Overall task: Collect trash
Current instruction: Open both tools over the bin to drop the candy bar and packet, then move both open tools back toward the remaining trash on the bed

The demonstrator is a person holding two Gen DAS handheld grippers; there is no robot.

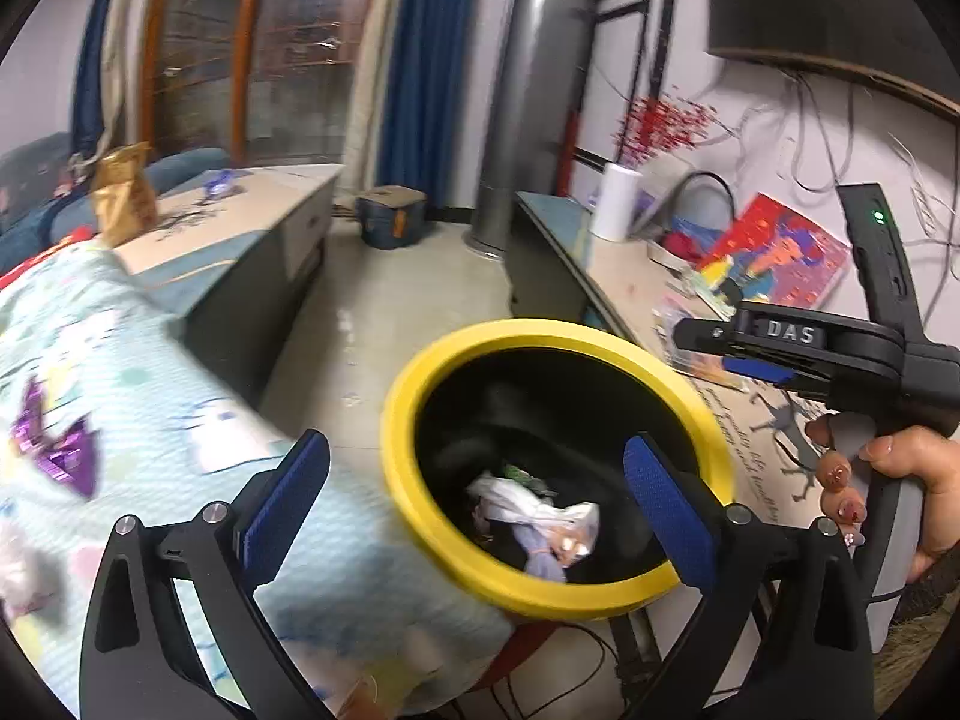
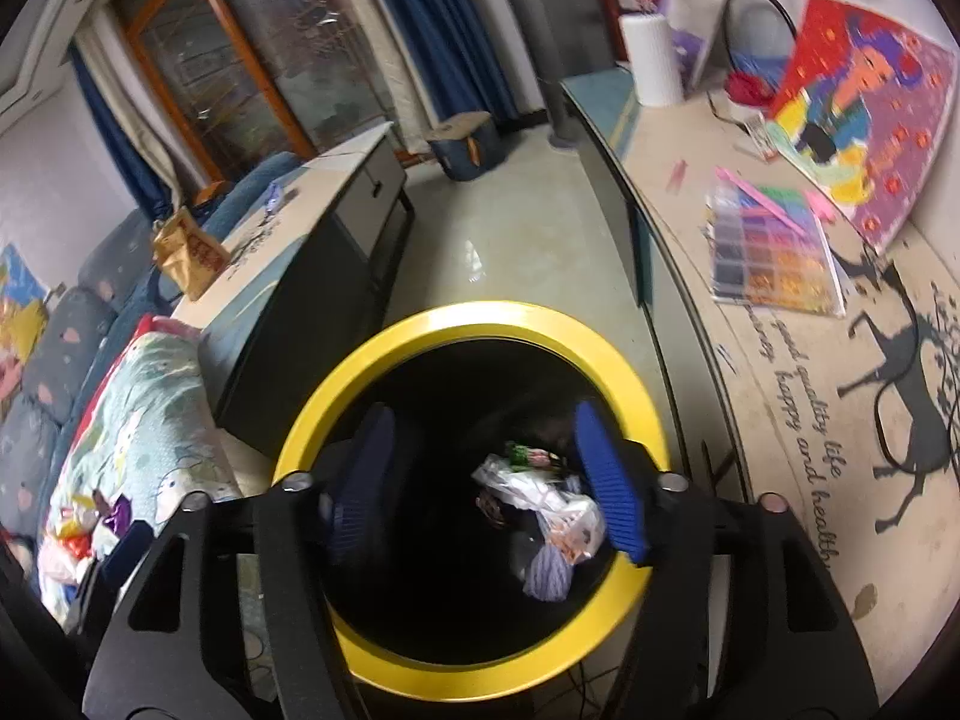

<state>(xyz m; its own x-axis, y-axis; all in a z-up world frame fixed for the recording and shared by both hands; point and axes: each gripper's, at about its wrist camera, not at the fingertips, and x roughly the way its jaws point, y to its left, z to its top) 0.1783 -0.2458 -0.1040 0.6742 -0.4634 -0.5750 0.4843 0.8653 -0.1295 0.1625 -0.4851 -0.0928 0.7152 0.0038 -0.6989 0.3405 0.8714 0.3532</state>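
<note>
A round bin with a yellow rim [image 1: 420,396] and a black inside stands on the floor between a sofa and a long table. Crumpled white and lilac trash [image 1: 540,516] lies at its bottom. My left gripper [image 1: 480,504] hovers above the bin's near edge, open wide, with nothing between its blue pads. My right gripper [image 2: 483,480] hangs straight over the bin's mouth [image 2: 480,315], open and empty, and the crumpled trash [image 2: 552,510] lies below it. A hand [image 1: 900,468] holds the right tool at the right edge of the left wrist view.
A pale patterned blanket [image 1: 120,372] on the sofa at left carries a purple wrapper [image 1: 54,450] and more scraps [image 2: 90,516]. A gold bag [image 1: 123,192] stands on the low cabinet [image 1: 240,210]. The long table [image 2: 780,420] at right bears a bead box [image 2: 774,252] and a picture.
</note>
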